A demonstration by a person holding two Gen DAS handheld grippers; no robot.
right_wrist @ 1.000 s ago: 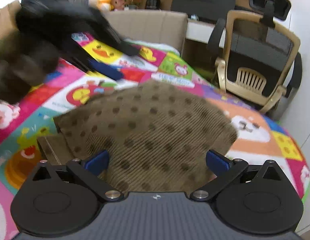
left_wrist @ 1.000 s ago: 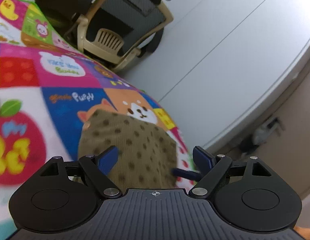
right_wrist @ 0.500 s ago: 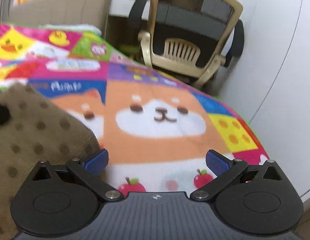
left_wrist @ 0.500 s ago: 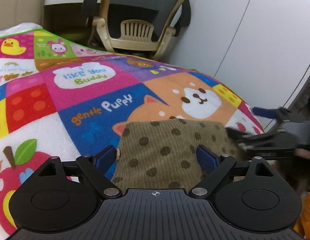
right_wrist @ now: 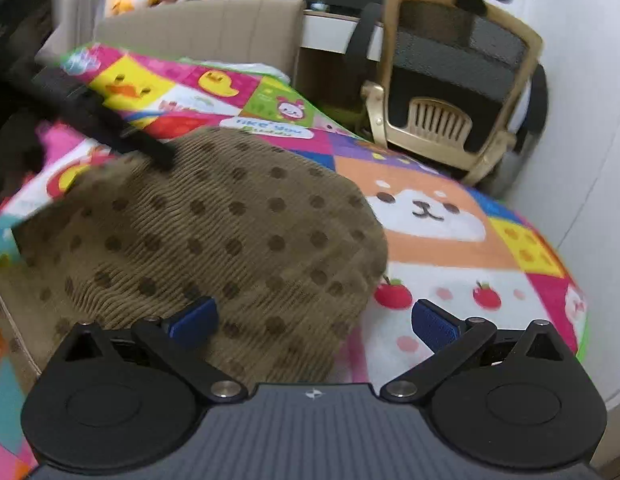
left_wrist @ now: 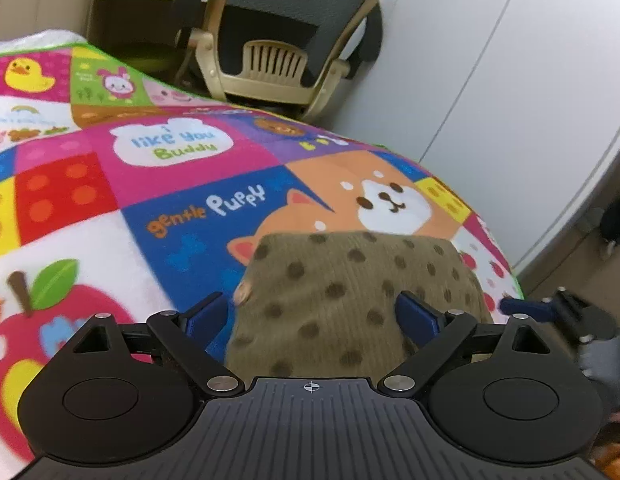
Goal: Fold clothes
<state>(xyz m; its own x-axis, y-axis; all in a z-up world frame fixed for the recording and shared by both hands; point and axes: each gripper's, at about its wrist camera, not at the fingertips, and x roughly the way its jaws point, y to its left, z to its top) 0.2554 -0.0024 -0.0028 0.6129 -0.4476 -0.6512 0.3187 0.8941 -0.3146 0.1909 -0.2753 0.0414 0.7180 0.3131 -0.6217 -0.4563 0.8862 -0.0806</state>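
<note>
The left gripper (left_wrist: 316,314) has its jaws spread wide and holds nothing. The brown dotted cloth (left_wrist: 350,292) lies folded on the colourful blanket (left_wrist: 89,200), and it fills the gap between these jaws without touching the blue pads (left_wrist: 416,316). The right gripper (right_wrist: 314,320) also has its jaws spread, pinching nothing. From its view the cloth (right_wrist: 229,240) lies under the left jaw and reaches into the gap, while under the right jaw is only blanket (right_wrist: 450,272). Beyond the blanket stands a chair (left_wrist: 285,36).
</note>
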